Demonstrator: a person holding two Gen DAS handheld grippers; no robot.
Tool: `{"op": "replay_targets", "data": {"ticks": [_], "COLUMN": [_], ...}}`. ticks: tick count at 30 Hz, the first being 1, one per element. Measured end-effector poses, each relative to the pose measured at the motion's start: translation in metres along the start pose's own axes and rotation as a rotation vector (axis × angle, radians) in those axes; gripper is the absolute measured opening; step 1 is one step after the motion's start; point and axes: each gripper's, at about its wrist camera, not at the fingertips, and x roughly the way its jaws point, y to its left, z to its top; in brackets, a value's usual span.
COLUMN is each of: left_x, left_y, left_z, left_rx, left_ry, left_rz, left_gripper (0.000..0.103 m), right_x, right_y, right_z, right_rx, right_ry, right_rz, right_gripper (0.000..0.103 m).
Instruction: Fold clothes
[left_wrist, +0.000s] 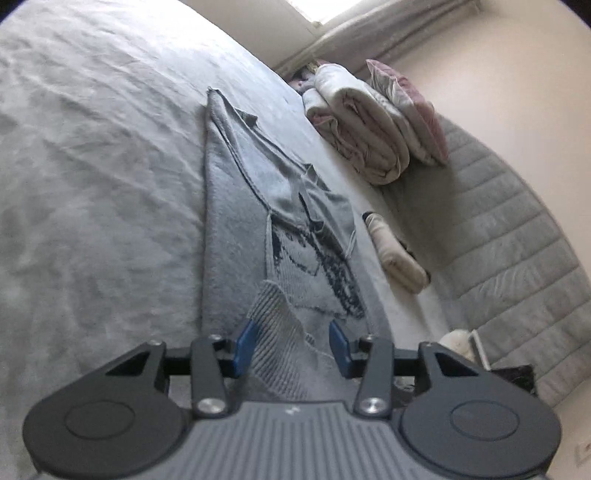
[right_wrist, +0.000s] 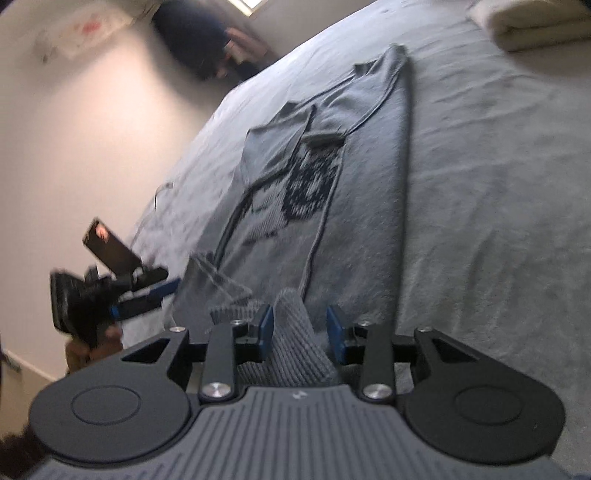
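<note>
A grey knitted sweater with a dark pattern lies folded lengthwise on the grey bedspread. Its ribbed hem rises between the blue pads of my left gripper, whose jaws stand apart and do not press on it. In the right wrist view the same sweater stretches away, and a ribbed fold of its hem sits loosely between the pads of my right gripper, also open. The left gripper shows at that view's left edge, held in a hand.
Folded blankets and a pillow are stacked by the padded headboard. A rolled cream cloth lies beside the sweater. A cream folded towel rests on the far bed. The bed edge and wall are to the left.
</note>
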Motion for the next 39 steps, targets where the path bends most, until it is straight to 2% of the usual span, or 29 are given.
{"op": "replay_targets", "data": {"ticks": [2, 4, 6, 11, 15, 19, 23, 26, 27, 28, 30, 31, 32, 34, 37, 39], "left_x": [0.003, 0.006, 0.005, 0.005, 0.008, 0.011, 0.017, 0.020, 0.021, 0.022, 0.024, 0.024, 0.022, 0.019, 0.015, 0.013], "left_y": [0.000, 0.000, -0.001, 0.000, -0.001, -0.003, -0.008, -0.013, -0.015, -0.017, -0.019, -0.019, -0.018, -0.009, 0.016, 0.033], "left_z": [-0.001, -0.001, -0.001, 0.003, 0.002, 0.003, 0.003, 0.003, 0.003, 0.003, 0.003, 0.003, 0.004, 0.008, 0.015, 0.017], "left_rx": [0.015, 0.025, 0.026, 0.018, 0.044, 0.061, 0.105, 0.146, 0.160, 0.173, 0.193, 0.197, 0.182, 0.111, -0.097, -0.227], "left_ry": [0.004, 0.005, -0.011, -0.041, -0.032, -0.032, -0.015, -0.001, 0.011, 0.024, 0.053, 0.064, 0.068, 0.073, 0.046, 0.012], "left_rz": [0.008, 0.026, 0.048, 0.057, 0.072, 0.081, 0.098, 0.106, 0.101, 0.094, 0.075, 0.062, 0.037, -0.033, -0.173, -0.238], "left_gripper": [0.044, 0.042, 0.041, 0.041, 0.041, 0.041, 0.042, 0.041, 0.038, 0.024, 0.011, 0.009, 0.009, 0.008, 0.008, 0.007], "right_x": [0.004, 0.005, 0.006, -0.007, -0.013, 0.001, 0.007, 0.021, 0.023, 0.023, 0.031, 0.030, 0.022, 0.027, 0.029, 0.030], "right_y": [0.000, -0.002, -0.003, -0.017, -0.034, -0.044, -0.042, -0.027, -0.025, -0.025, -0.021, -0.021, -0.023, -0.018, -0.019, -0.024], "right_z": [0.000, 0.001, 0.004, 0.012, 0.015, 0.016, 0.017, 0.020, 0.021, 0.022, 0.023, 0.024, 0.025, 0.029, 0.033, 0.036], "right_rx": [0.001, 0.013, 0.030, 0.124, 0.211, 0.246, 0.244, 0.262, 0.260, 0.256, 0.237, 0.225, 0.211, 0.191, 0.231, 0.284], "right_ry": [0.015, 0.010, 0.001, -0.122, -0.240, -0.204, -0.183, -0.183, -0.182, -0.178, -0.166, -0.161, -0.159, -0.157, -0.179, -0.209], "right_rz": [0.023, 0.031, 0.041, 0.089, 0.096, 0.025, 0.025, 0.028, 0.029, 0.029, 0.027, 0.026, 0.027, 0.041, 0.114, 0.167], "right_gripper": [0.034, 0.015, 0.013, 0.011, 0.011, 0.011, 0.015, 0.019, 0.021, 0.021, 0.023, 0.023, 0.023, 0.015, 0.012, 0.012]}}
